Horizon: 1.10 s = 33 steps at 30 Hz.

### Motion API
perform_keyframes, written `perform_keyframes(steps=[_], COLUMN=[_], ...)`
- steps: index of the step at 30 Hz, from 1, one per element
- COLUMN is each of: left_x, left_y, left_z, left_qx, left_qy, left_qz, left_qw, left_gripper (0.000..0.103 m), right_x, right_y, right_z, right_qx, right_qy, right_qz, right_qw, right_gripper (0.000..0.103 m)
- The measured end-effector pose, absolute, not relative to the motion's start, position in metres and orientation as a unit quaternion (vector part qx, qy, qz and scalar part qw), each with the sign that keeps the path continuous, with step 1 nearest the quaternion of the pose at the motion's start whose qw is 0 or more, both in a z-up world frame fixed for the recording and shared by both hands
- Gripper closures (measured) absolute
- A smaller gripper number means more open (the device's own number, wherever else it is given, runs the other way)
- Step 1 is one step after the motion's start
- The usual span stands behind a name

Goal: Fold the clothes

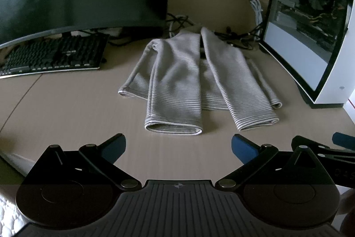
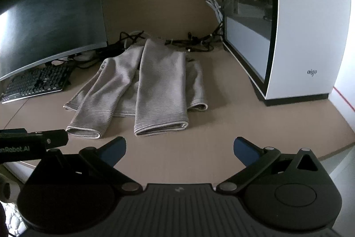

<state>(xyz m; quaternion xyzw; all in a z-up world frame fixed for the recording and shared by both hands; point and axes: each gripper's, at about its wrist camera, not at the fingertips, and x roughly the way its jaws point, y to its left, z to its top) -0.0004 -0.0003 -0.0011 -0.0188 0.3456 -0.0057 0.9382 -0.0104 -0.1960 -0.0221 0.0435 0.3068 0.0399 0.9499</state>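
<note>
Grey striped sweater (image 1: 195,81) lies between keyboard (image 1: 53,54) and white computer case (image 2: 310,26).

Each handheld gripper is matte black: the left gripper (image 1: 178,148) and the right gripper (image 2: 179,149) share ribbed centre plates, round side discs, silver pivot screws, and blue-padded fingers (image 1: 243,148). White lettering marks one casing.
</note>
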Motion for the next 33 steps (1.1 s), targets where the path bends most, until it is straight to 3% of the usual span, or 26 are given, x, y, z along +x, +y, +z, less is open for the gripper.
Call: perform_keyframes(steps=[7,33], left_x=[-0.003,0.0], left_y=[0.002,-0.02], left_z=[-0.002,0.0], left_qx=[-0.035,-0.035], left_qy=[0.355,0.372], left_qz=[-0.016,-0.006], left_qw=[0.934,0.927], left_gripper=[0.0,0.0], right_x=[-0.028,-0.006], right_y=[-0.185,-0.197], right_z=[-0.023,-0.029], right_qx=[0.034,0.065], right_qy=[0.283,0.329], right_qz=[0.044,0.049], right_qw=[0.958,0.941], right_gripper=[0.0,0.0])
